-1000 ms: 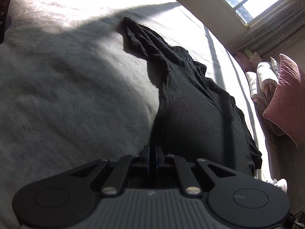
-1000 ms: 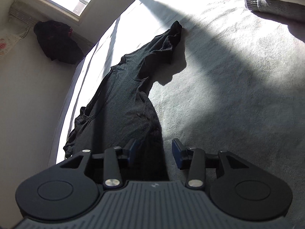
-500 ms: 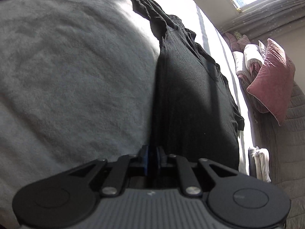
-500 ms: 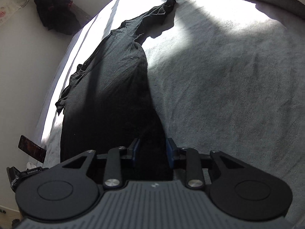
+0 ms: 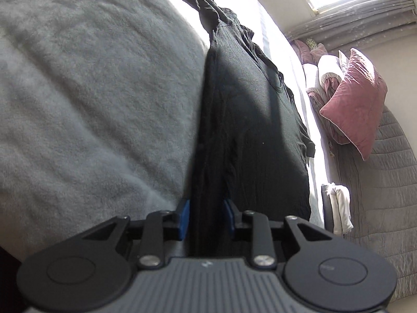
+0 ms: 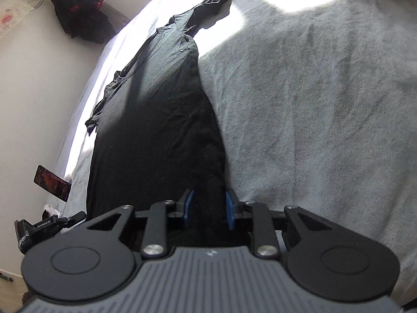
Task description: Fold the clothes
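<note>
Fabric of a black long-sleeved knit shirt (image 5: 250, 120) runs up the middle of both wrist views, lying stretched out lengthwise on a pale grey fleecy blanket (image 5: 91, 91) that covers the bed. Its far sleeve (image 6: 213, 2) reaches into a bright patch of sunlight, while the nearer part sits in shadow.

In the left view, the left gripper (image 5: 207, 217) has the near hem of the shirt running between its blue pads (image 5: 184, 215). Its jaws have just been opening, and a sliver of gap shows beside each pad, so the cloth passes between them without being pinched.

In the right view, the right gripper (image 6: 208, 208) straddles the other near corner of the hem. Its jaws have just been closing; the cloth fills the space between the blue pads (image 6: 229, 210), but whether they press on it I cannot tell.

Beyond the bed's right edge a dusty-pink velvet cushion (image 5: 357, 99) leans on a grey quilted cover (image 5: 385, 182). On the other side, a dark heap of clothing (image 6: 80, 13) sits below the window, and a black phone (image 6: 52, 182) stands propped near the bed edge.
</note>
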Tool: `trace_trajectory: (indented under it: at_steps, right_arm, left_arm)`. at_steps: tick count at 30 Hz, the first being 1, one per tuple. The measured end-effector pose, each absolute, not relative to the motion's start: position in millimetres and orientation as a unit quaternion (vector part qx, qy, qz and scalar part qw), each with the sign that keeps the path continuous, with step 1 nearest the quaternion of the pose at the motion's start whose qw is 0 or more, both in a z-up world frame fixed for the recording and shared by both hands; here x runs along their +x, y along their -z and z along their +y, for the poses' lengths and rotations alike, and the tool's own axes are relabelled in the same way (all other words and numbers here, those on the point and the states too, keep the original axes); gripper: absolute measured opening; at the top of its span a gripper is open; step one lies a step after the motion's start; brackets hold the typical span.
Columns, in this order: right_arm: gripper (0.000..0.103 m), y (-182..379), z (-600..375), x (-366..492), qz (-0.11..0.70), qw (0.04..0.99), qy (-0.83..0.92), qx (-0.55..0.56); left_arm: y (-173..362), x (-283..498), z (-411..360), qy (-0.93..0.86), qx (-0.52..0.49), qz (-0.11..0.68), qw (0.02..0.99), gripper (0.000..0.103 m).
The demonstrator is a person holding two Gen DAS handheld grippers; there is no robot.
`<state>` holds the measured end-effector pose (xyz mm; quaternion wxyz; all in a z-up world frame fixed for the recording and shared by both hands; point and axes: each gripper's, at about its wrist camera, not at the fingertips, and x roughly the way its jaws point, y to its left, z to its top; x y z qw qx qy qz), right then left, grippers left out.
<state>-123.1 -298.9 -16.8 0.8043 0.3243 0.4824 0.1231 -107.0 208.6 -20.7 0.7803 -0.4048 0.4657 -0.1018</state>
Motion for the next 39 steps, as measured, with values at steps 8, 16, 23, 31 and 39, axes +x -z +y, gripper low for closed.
trace_trajectory:
  at_steps: [8, 16, 23, 31, 39]
  right_arm:
    - [0.003, 7.5, -320.3, -137.2, 0.462, 0.824, -0.064, 0.32]
    - [0.024, 7.3, -317.9, -138.7, 0.461, 0.828, -0.067, 0.313]
    - [0.046, 4.7, -304.9, -151.8, 0.449, 0.83, -0.08, 0.32]
    - [0.004, -2.7, -295.9, -160.0, 0.463, 0.848, -0.062, 0.25]
    - [0.005, 0.2, -304.9, -157.5, 0.462, 0.858, -0.029, 0.223]
  left_arm:
    - [4.2, -136.4, 219.2, 0.063, -0.38, 0.417, 0.823, 0.0]
    - [17.1, -134.8, 225.3, 0.083, -0.39, 0.452, 0.798, 0.009]
    - [22.2, -146.4, 214.8, 0.1, -0.403, 0.462, 0.784, 0.011]
    - [2.7, -165.0, 208.3, 0.101, -0.371, 0.444, 0.81, 0.0]
    - [16.1, -164.0, 219.4, 0.076, -0.358, 0.468, 0.804, 0.001]
